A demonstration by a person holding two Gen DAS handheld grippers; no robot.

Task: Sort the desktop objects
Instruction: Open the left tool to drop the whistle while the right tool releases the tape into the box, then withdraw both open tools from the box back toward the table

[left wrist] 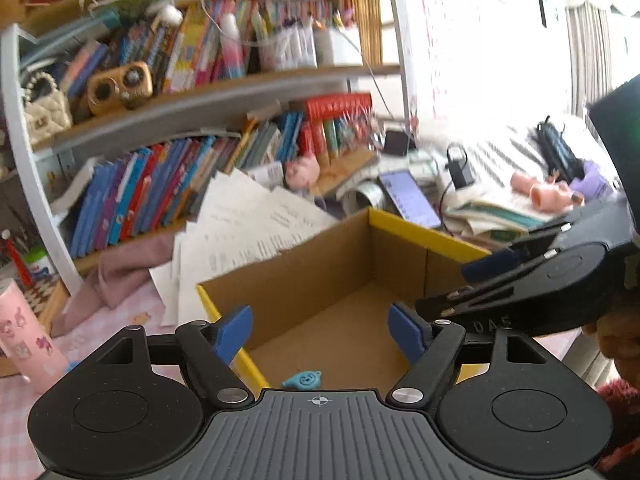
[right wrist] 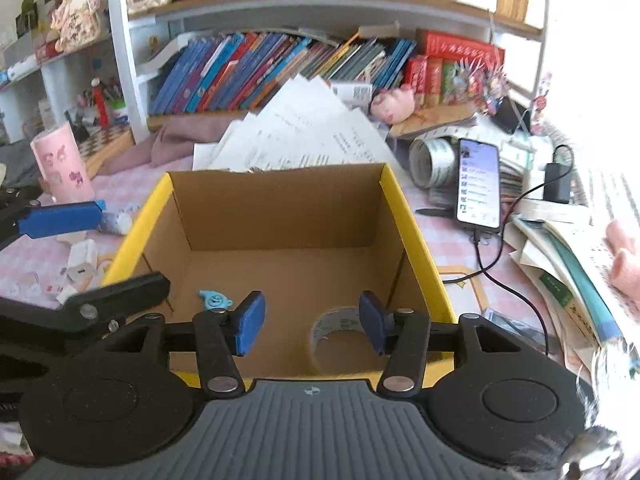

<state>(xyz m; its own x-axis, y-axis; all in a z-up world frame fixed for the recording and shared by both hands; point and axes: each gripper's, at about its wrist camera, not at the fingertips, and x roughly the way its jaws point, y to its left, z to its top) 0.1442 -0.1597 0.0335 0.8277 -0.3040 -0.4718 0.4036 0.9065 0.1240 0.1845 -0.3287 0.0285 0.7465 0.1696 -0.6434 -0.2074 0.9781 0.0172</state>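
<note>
An open cardboard box with a yellow rim [left wrist: 424,234] [right wrist: 404,216] stands on the pink checked desk. On its floor lie a small light-blue toy [left wrist: 302,379] [right wrist: 215,300] and a clear tape roll [right wrist: 336,332]. My left gripper [left wrist: 320,332] hangs open over the box's near left corner, nothing between its blue pads. My right gripper [right wrist: 311,326] is open above the box's near edge, over the tape roll without touching it. In the left wrist view the right gripper's fingers [left wrist: 492,262] reach in from the right. One blue left finger [right wrist: 60,220] shows in the right wrist view.
Loose papers [right wrist: 304,136] lean behind the box against a bookshelf [right wrist: 280,68]. A lit phone [right wrist: 478,184] on a cable, a roll of tape [right wrist: 434,162] and stacked books [right wrist: 568,280] lie to the right. A pink cup [right wrist: 62,168] and a white charger [right wrist: 82,264] sit to the left.
</note>
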